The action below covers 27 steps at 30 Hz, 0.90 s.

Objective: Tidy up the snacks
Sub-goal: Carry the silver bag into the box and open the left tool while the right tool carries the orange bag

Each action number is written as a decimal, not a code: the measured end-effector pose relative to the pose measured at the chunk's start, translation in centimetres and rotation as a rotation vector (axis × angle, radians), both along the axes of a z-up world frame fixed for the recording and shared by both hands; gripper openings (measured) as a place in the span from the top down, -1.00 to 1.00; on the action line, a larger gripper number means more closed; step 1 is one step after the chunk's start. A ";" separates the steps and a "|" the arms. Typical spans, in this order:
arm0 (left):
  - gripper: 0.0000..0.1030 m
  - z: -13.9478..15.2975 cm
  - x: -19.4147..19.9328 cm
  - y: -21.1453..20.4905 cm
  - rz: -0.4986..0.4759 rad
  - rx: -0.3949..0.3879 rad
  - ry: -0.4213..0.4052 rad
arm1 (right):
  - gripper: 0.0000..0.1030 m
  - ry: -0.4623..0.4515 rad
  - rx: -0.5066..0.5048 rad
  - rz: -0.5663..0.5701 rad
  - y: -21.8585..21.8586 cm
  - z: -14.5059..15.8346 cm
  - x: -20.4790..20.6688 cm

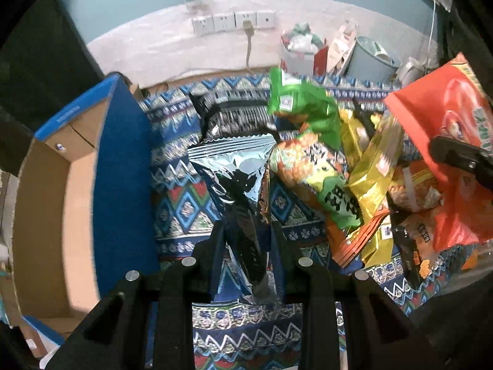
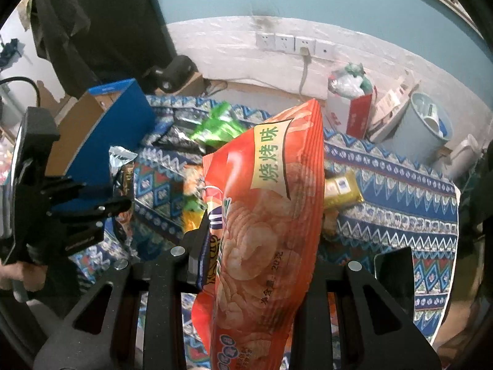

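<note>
Snacks hang lengthwise from both clamped tools, silver bag in the left tool, orange bag in the right tool, with the blue box nearest the left one's left side.

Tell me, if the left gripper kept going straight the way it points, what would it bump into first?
Probably the patterned tablecloth. The left gripper, shut on a silver snack bag, points steeply down at bare cloth between the cardboard box and the snack pile. Depth is uncertain.
</note>
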State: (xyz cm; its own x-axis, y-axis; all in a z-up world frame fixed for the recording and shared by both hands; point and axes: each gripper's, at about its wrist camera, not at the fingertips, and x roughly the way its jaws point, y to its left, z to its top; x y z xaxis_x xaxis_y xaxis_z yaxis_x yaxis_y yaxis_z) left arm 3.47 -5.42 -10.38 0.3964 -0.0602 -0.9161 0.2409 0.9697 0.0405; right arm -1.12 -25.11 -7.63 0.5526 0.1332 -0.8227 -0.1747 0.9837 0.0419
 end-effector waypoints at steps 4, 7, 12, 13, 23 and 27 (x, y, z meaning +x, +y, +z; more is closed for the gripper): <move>0.46 1.8 -0.7 0.9 -0.005 -0.010 -0.055 | 0.46 -0.017 0.005 0.001 1.1 0.9 0.5; 0.46 3.2 -0.9 1.7 -0.004 -0.023 -0.091 | 0.46 -0.034 0.000 0.003 1.9 1.5 0.9; 0.46 5.2 -1.1 2.4 -0.001 -0.010 -0.169 | 0.46 -0.057 0.007 0.009 3.5 2.6 1.5; 0.46 5.7 -1.2 2.6 0.000 -0.011 -0.182 | 0.46 -0.060 0.007 0.014 3.9 2.8 1.7; 0.46 9.4 -1.4 7.1 0.056 -0.066 -0.252 | 0.46 -0.091 0.040 0.072 8.6 4.6 3.9; 0.46 9.5 -1.0 9.6 0.104 -0.101 -0.241 | 0.46 -0.094 0.046 0.098 10.7 4.7 4.6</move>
State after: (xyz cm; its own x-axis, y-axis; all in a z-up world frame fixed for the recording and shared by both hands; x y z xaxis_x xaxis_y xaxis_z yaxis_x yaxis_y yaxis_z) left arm 2.49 4.14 -0.84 0.6107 -0.0942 -0.7862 0.1354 0.9907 -0.0135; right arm 3.52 -14.45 -2.91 0.6093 0.2263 -0.7600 -0.2746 0.9593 0.0655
